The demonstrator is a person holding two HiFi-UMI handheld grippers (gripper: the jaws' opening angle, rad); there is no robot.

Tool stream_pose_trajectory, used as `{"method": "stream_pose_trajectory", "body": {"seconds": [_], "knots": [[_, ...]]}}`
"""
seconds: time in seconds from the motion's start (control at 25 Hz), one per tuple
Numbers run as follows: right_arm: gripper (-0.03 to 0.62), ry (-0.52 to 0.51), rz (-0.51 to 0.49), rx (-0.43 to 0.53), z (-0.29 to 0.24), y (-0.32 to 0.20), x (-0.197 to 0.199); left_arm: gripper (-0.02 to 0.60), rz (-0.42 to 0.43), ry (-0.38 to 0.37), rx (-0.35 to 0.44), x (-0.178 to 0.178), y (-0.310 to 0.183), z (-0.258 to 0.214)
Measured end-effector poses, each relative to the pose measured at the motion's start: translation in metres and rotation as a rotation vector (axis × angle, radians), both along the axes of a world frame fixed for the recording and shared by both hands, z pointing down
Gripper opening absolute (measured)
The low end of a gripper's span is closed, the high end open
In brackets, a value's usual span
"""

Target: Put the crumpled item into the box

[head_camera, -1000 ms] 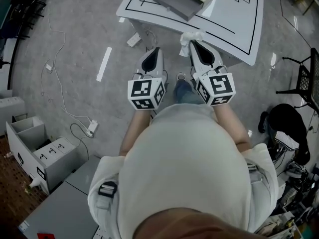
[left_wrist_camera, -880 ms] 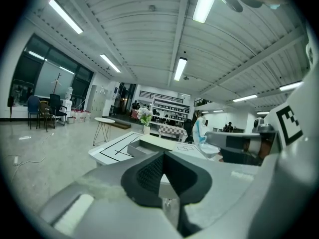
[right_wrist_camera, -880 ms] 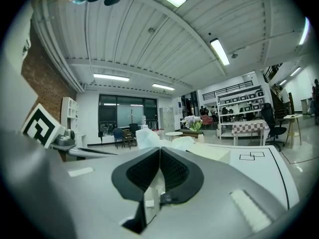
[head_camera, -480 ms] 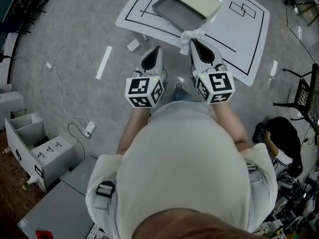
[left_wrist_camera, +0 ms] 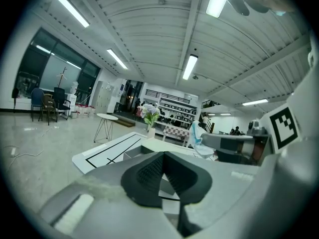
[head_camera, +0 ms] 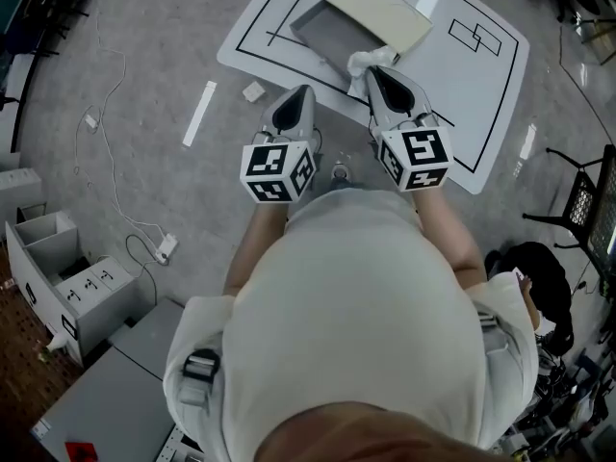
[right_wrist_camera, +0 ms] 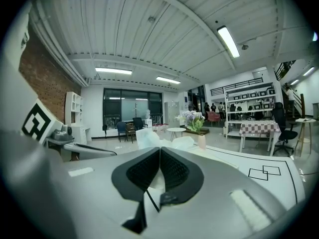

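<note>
- Grey floor (head_camera: 144, 56) all round, an open-plan room with ceiling strip lights in both gripper views; a white tabletop (head_camera: 462, 94) with black outlines sits ahead of the person.
- Far left: grey drawer unit (head_camera: 67, 287) and loose cables (head_camera: 115, 171) on the floor, well apart from the work.
- Left gripper (head_camera: 304, 92): jaws pressed together at the tips with nothing between them; it hangs at the tabletop's near edge, idle.
- Box (head_camera: 332, 38): shallow grey tray on the tabletop, open side up, looks bare inside; a beige lid (head_camera: 380, 10) lies at its far side.
- Crumpled item (head_camera: 360, 62): white wad, paper or tissue, sticking out past the right gripper's tips at the box's near right corner. Whether it touches the box or sits just above it, cannot tell.
- Right gripper (head_camera: 372, 71): jaws clamped on the crumpled item; its own view shows white material pinched between the pads and bunched beyond them.
- Far right: black chair (head_camera: 589, 195) on the floor, not involved.
- Progress, my read: pick-up is done and the carry looks nearly done, but the item is not yet inside the box. Left to do: bring it over the tray's opening, open the jaws, let it drop, pull back.
</note>
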State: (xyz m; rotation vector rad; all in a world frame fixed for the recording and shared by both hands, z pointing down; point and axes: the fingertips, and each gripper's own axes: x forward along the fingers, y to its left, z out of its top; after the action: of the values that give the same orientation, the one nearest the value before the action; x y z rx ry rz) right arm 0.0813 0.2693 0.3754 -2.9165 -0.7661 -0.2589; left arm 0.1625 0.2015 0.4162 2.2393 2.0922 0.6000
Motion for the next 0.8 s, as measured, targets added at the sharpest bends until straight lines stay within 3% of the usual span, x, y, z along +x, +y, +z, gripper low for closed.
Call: {"method": "stream_pose_trajectory", "body": {"seconds": [0.8], "knots": [[0.005,-0.18,-0.108,0.036,0.061,0.082,0.055,0.0,-0.095,-0.038,0.038,0.039,0.051,0.023]]}}
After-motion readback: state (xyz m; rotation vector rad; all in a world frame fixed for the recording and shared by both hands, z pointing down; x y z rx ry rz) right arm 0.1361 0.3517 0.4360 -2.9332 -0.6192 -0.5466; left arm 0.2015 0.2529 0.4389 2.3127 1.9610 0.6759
